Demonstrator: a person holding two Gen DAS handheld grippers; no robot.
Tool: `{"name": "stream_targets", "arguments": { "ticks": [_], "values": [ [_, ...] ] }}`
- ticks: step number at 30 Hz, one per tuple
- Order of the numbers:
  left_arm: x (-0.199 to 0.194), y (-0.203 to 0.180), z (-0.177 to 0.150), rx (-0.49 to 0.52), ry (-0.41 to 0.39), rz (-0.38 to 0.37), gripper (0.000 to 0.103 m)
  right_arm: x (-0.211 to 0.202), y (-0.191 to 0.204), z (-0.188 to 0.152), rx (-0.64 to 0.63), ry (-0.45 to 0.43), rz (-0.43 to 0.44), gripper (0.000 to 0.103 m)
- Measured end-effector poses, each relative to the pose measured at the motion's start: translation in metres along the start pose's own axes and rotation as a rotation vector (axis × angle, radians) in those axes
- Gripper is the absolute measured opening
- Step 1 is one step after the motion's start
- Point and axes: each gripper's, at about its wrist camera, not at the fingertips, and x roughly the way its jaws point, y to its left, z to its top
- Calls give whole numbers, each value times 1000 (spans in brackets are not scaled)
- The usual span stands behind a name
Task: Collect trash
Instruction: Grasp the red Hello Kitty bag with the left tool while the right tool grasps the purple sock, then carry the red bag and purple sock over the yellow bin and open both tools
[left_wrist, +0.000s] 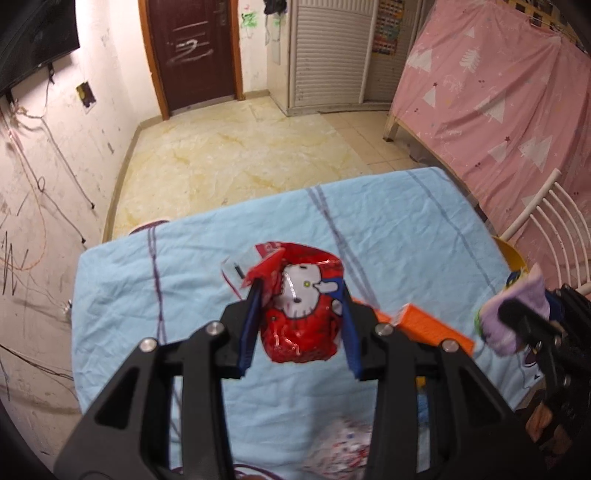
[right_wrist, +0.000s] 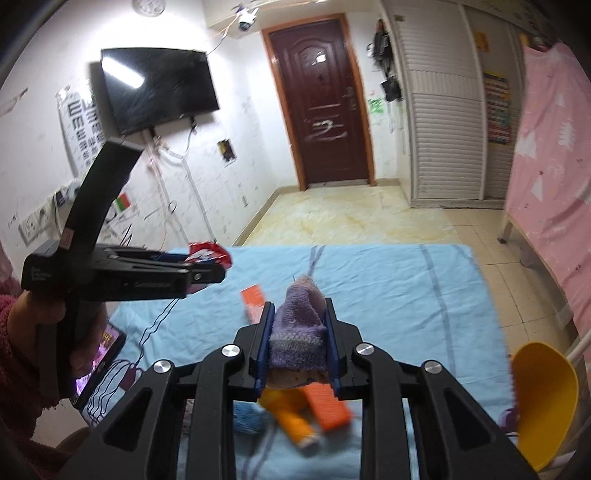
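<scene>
On the left wall we see a dark television (right_wrist: 159, 88) with an eye chart (right_wrist: 83, 125) beside it, then a brown door (right_wrist: 321, 99) straight ahead, a louvred wardrobe (right_wrist: 439, 122) and a bed draped in a pink sheet (left_wrist: 491, 92) on the right. Nearest us is the table under a light blue cloth (left_wrist: 388, 221), crossed by dark stripes.

At the table's left edge lies one phone (right_wrist: 103, 354) with a lit screen. Our left gripper (left_wrist: 300, 291) is clamped on one red snack wrapper (left_wrist: 299, 314) printed with a white cartoon cat; the wrapper hangs between the blue pads (left_wrist: 248, 332), clear of the cloth, over the table's middle. Under the gripper, by the near edge, we see a blurred white and red crumpled thing (left_wrist: 340, 450).

Right of the wrapper, one orange box (left_wrist: 432, 325) lies flat on the cloth, partly hidden by the gripper's body. Our right gripper (right_wrist: 299, 306) is closed on one purple knitted sock (right_wrist: 299, 332), held above the cloth. Below it lie a blue lump (right_wrist: 247, 417), a yellow-orange piece (right_wrist: 291, 421) and an orange block (right_wrist: 328, 406), all blurred. At the table's right edge stands one yellow plastic scoop-shaped piece (right_wrist: 543, 402), beside a white chair back (left_wrist: 546, 221).
</scene>
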Motion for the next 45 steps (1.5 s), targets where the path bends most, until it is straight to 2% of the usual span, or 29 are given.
{"name": "stream_targets", "arguments": {
  "ticks": [8, 15, 25, 36, 42, 45],
  "values": [
    [0, -63, 11, 75, -4, -31, 37, -37, -67, -5, 104, -78, -71, 19],
    [9, -126, 17, 156, 8, -56, 37, -66, -131, -25, 202, -126, -142, 19],
    [36, -242, 19, 297, 44, -125, 37, -97, -218, -65, 329, -143, -233, 19],
    [66, -344, 23, 377, 76, -176, 37, -93, -293, -107, 457, -110, -296, 19],
    [82, -370, 32, 369, 94, -188, 37, -82, -315, -118, 489, -87, -291, 20],
    [89, -384, 38, 376, 71, -182, 43, -79, -319, -124, 494, -76, -298, 23]
  ]
}}
